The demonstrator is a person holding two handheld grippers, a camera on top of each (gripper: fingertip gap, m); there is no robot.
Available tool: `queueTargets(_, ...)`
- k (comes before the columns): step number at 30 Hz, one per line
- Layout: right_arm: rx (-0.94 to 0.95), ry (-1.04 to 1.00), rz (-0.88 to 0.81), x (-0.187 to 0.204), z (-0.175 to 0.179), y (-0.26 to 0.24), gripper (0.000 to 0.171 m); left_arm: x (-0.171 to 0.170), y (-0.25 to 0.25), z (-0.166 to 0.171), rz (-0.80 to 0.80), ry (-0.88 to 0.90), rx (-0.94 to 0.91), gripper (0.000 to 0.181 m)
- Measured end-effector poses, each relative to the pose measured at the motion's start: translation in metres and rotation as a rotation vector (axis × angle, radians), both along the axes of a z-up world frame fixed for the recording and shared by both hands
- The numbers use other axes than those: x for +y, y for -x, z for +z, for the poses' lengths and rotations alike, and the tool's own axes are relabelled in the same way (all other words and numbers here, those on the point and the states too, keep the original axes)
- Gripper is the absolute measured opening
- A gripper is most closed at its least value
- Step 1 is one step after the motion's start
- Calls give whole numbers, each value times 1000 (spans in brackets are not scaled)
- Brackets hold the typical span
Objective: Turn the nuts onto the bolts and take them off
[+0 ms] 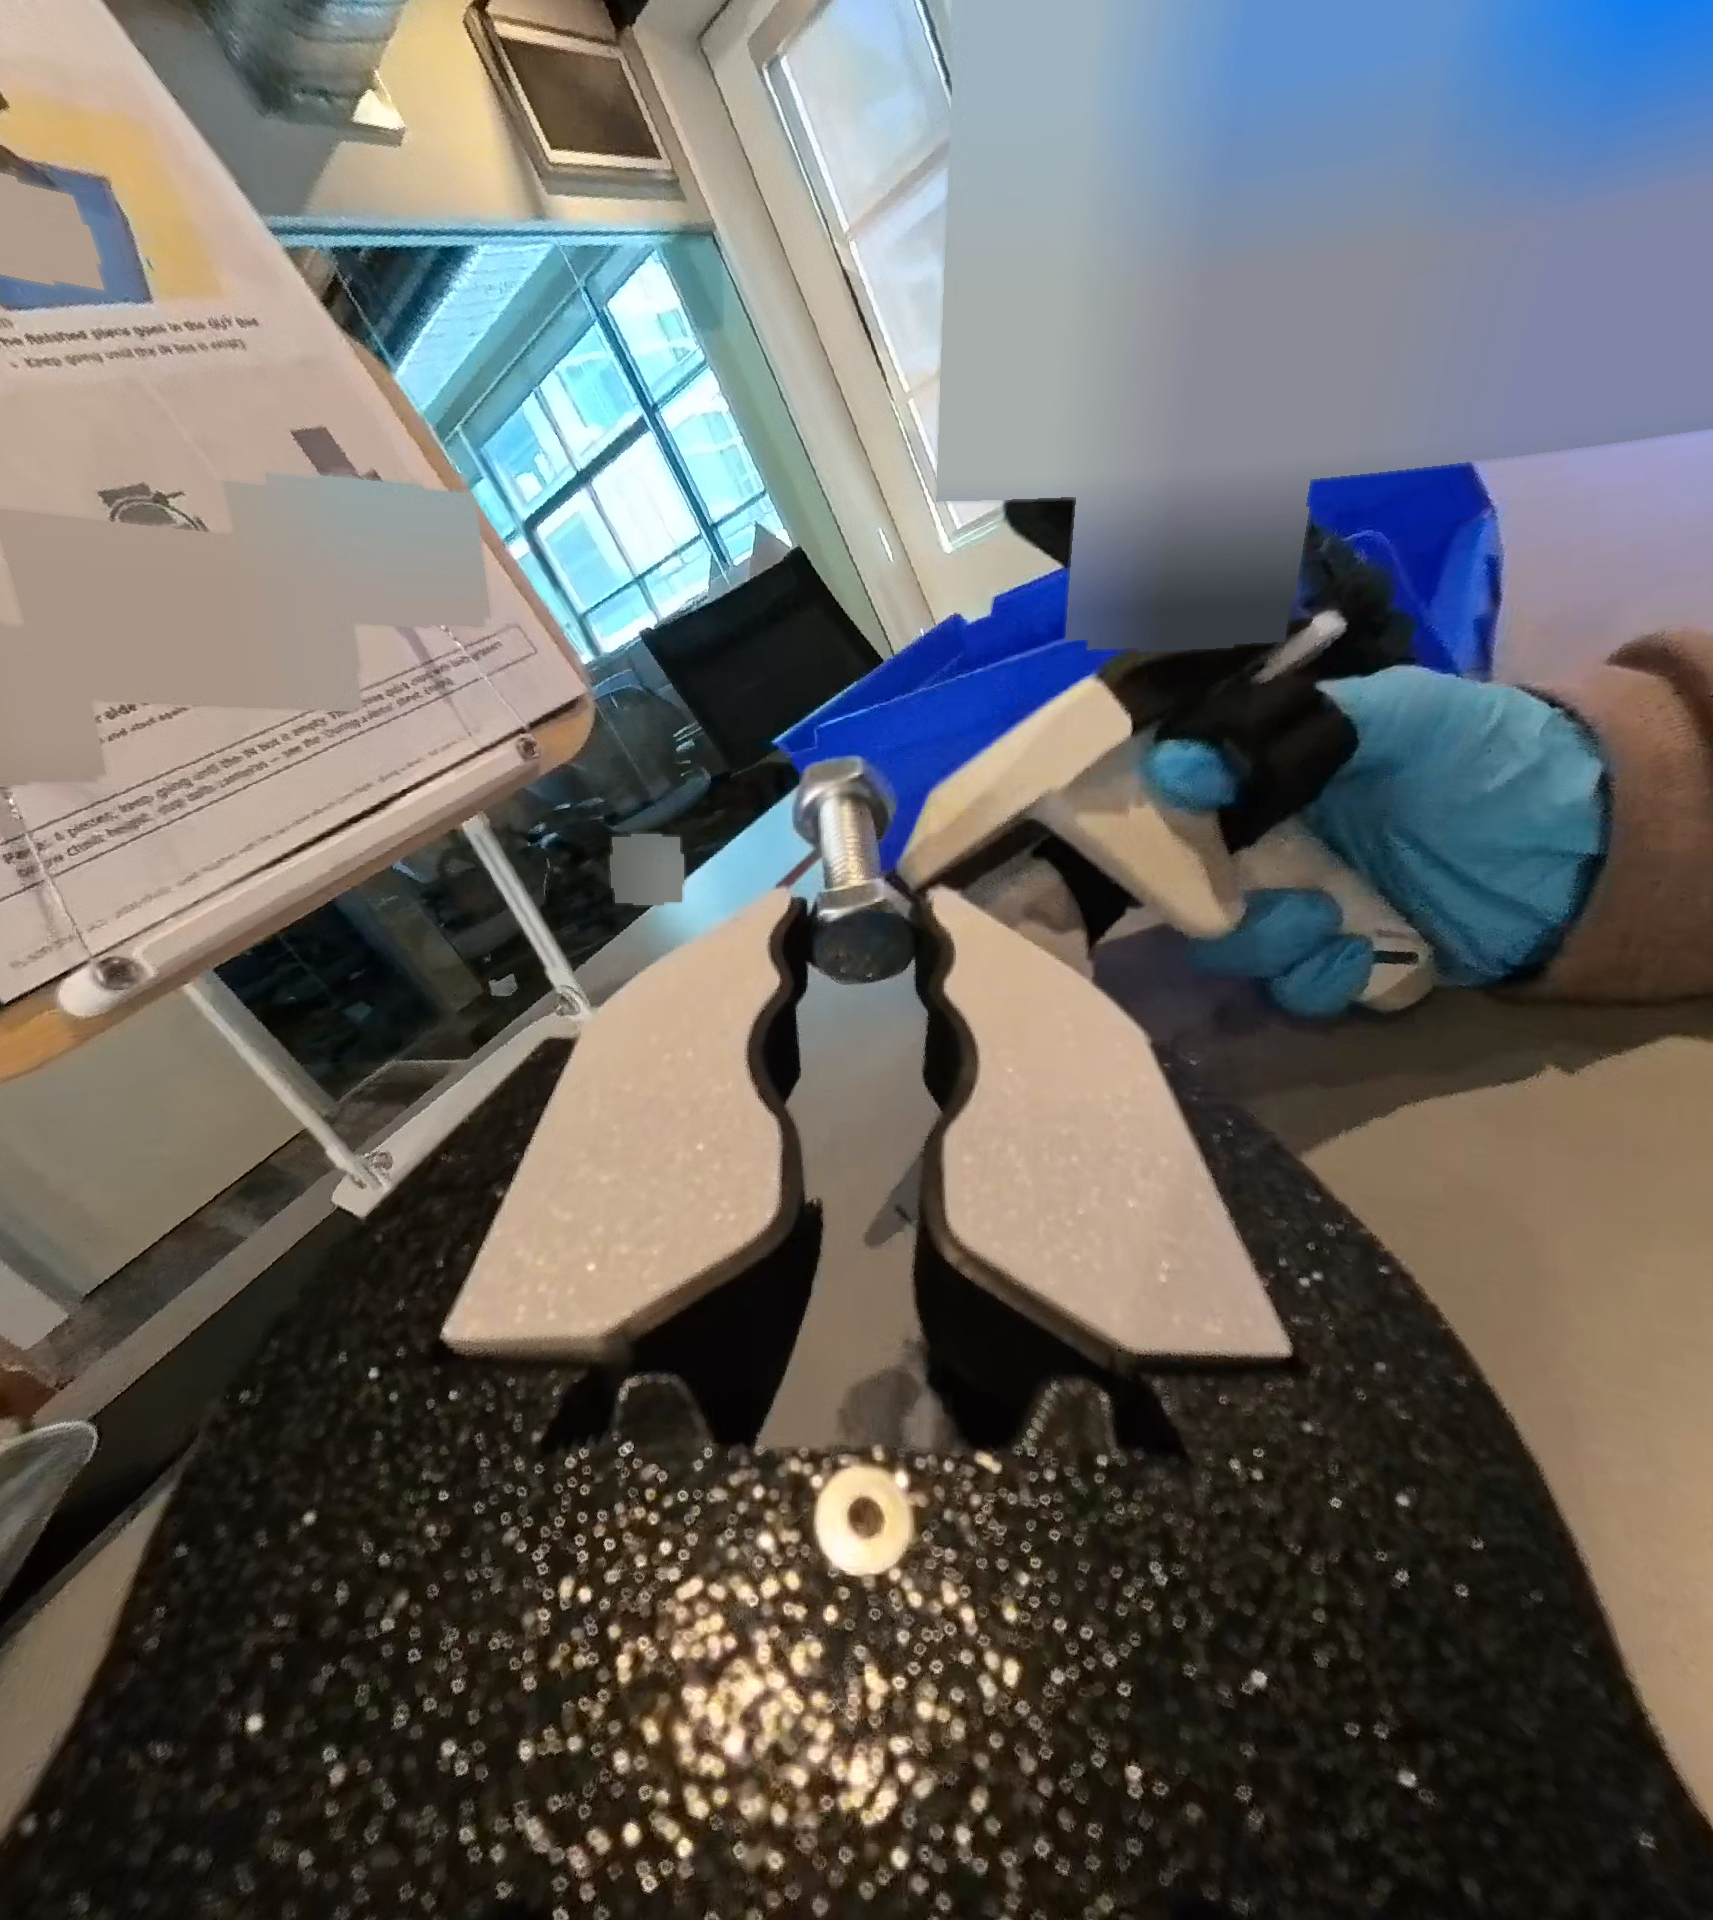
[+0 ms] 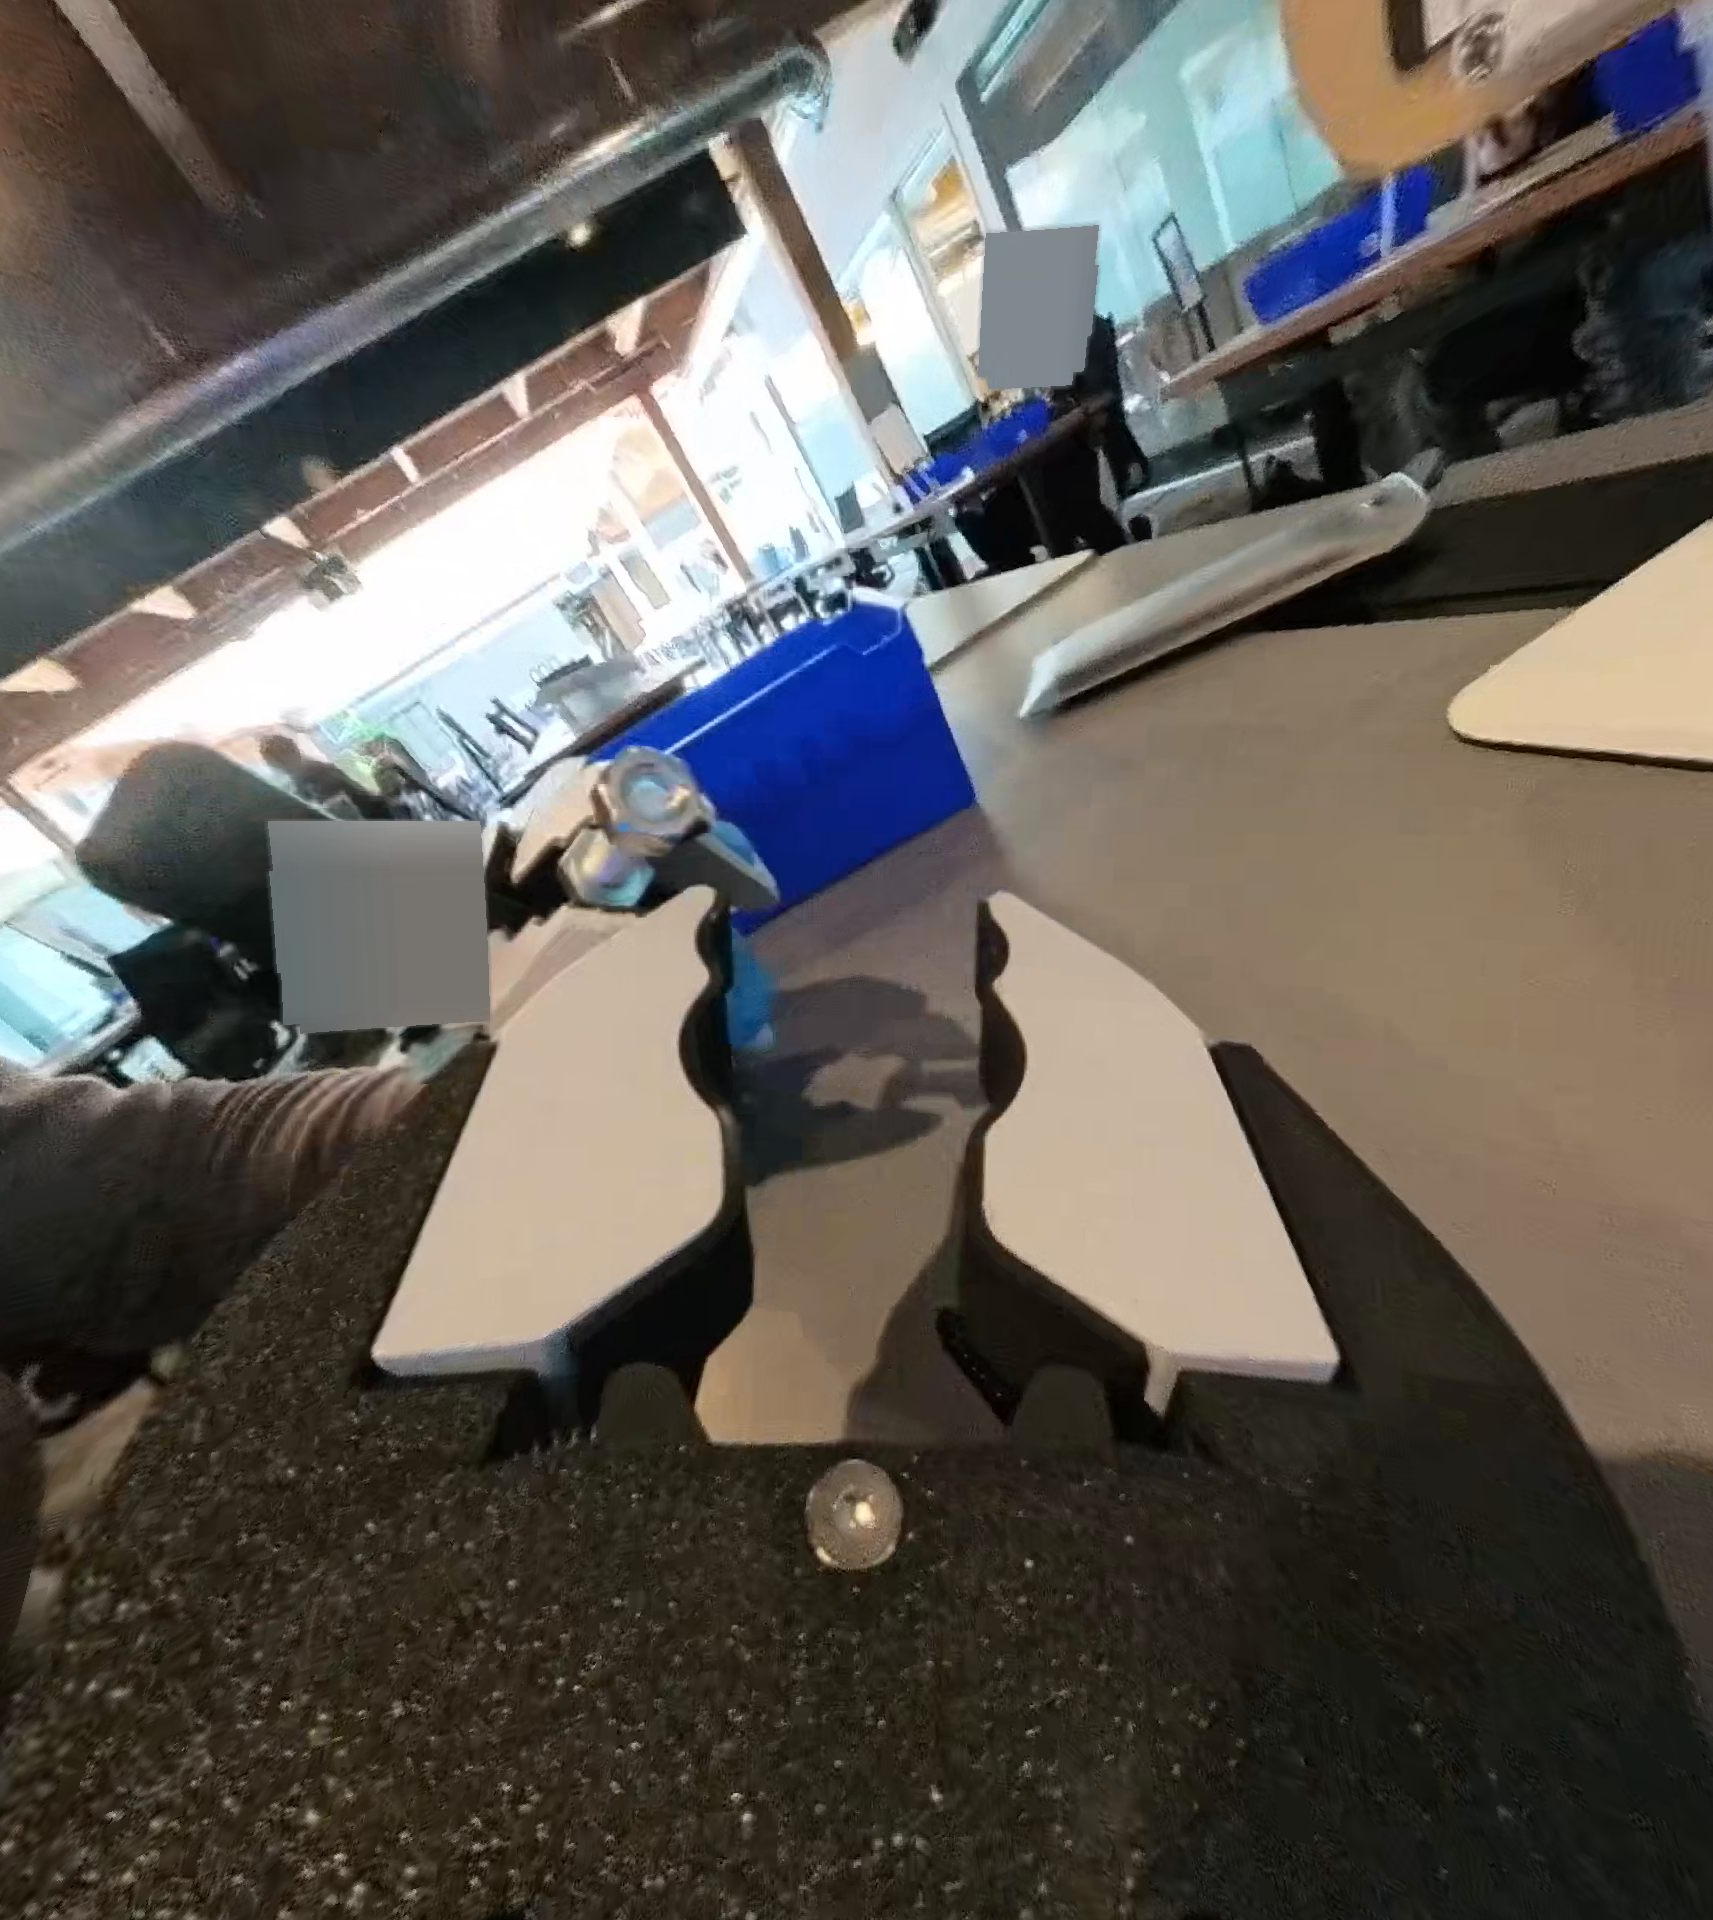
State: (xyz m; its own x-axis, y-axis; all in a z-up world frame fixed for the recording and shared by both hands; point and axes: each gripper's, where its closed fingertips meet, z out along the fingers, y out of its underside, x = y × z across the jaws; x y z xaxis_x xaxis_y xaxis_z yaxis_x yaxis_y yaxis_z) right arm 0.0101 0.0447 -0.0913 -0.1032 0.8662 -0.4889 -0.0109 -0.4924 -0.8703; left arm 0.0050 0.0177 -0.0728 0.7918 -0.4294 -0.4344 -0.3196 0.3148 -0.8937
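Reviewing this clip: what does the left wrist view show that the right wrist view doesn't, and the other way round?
Only the left wrist view shows the left hand-held gripper shut on the bolt head, the gloved hand holding the other tool, and an instruction board.

Only the right wrist view shows the right hand-held gripper open and empty, plus a flat pale pad on the table.

Both show the bolt with its nut at the far end, and a blue bin.
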Motion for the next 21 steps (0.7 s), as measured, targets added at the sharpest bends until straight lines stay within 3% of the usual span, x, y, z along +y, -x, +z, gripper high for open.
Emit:
queueTargets(5,174,89,83,-7,32,-4,54,2,-4,-5,-10,15,34,19)
queueTargets(10,26,6,100,-6,7,-5,46,-3,-2,-1,-35,1,12,19)
queueTargets(12,80,11,111,-6,20,-9,50,-4,-1,-2,-45,7,18,19)
queueTargets(16,47,128,310,-29,22,-9,53,-9,-12,-7,-118,15,70,19)
queueTargets(20,-21,187,510,-54,15,-14,18,-18,-21,-15,-205,42,135,19)
queueTargets(21,-44,168,525,-57,13,-15,18,-20,-22,-17,-236,66,141,19)
